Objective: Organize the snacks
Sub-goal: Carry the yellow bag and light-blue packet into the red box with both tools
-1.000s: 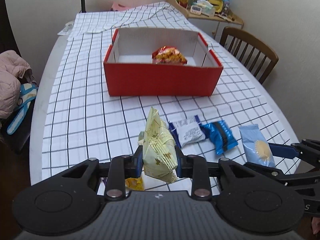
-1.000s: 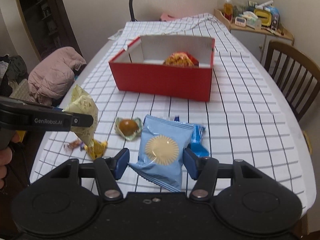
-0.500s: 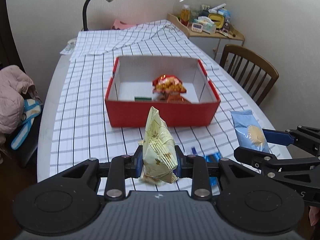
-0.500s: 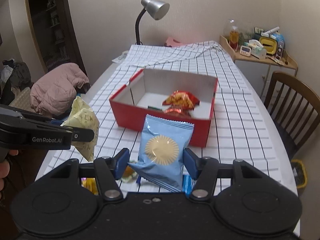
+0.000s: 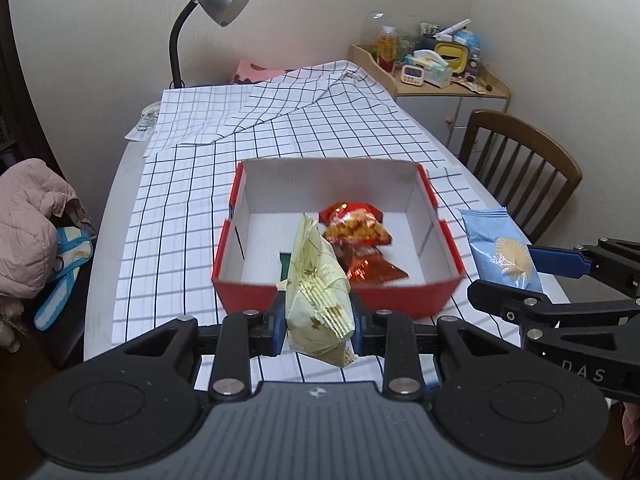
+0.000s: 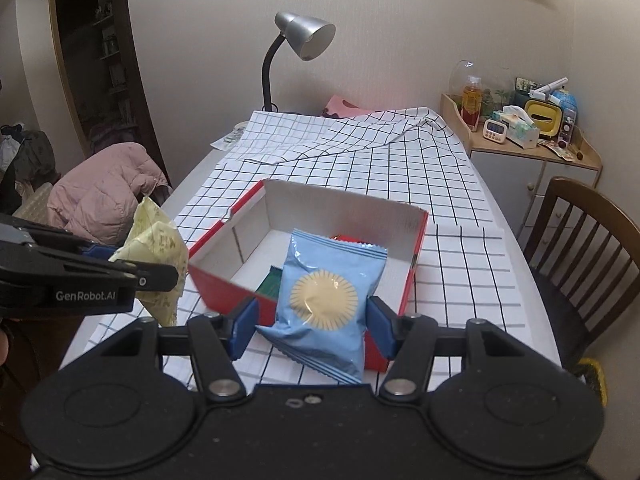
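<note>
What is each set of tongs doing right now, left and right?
Left tongs: closed on the pale yellow snack packet.
Right tongs: closed on the light blue snack packet.

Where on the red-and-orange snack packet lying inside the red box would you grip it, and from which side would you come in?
Probably from above: the red box walls block any sideways approach. The red-and-orange packet lies roughly flat on the box floor, so pinch across its puffed middle, or its crimped end, with fingers pointing down.

Both tongs clamped, aloft
</note>
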Tool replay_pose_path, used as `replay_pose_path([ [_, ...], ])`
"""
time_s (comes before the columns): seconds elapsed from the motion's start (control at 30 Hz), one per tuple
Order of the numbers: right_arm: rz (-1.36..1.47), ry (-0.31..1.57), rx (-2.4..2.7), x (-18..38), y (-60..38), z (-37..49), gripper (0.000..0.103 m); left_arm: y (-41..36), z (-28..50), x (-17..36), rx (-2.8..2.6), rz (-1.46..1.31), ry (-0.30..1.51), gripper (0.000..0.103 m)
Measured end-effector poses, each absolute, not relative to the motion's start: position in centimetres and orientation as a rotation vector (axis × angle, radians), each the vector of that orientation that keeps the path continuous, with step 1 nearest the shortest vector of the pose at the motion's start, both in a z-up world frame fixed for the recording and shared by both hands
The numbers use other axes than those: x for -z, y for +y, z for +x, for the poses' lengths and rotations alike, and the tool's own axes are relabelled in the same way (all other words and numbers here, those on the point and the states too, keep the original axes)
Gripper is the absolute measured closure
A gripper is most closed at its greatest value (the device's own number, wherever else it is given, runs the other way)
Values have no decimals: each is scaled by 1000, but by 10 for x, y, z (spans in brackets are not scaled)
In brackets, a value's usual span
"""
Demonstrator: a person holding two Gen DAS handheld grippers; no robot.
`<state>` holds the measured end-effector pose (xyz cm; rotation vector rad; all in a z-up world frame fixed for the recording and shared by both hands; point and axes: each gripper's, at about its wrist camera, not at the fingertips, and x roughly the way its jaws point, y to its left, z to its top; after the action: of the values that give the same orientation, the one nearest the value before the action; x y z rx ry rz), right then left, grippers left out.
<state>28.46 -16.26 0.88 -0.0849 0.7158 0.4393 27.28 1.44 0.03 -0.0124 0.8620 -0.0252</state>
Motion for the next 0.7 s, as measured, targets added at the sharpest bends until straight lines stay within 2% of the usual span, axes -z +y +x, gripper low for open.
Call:
replay_pose_path([
  [0.3,-132,749,-439,12,-155,351,46,20,345,14,-39,-15,917,73],
  [0.7,-184,867,-453,64,-134,424,45,15,422,67,-103,14,1025,73],
])
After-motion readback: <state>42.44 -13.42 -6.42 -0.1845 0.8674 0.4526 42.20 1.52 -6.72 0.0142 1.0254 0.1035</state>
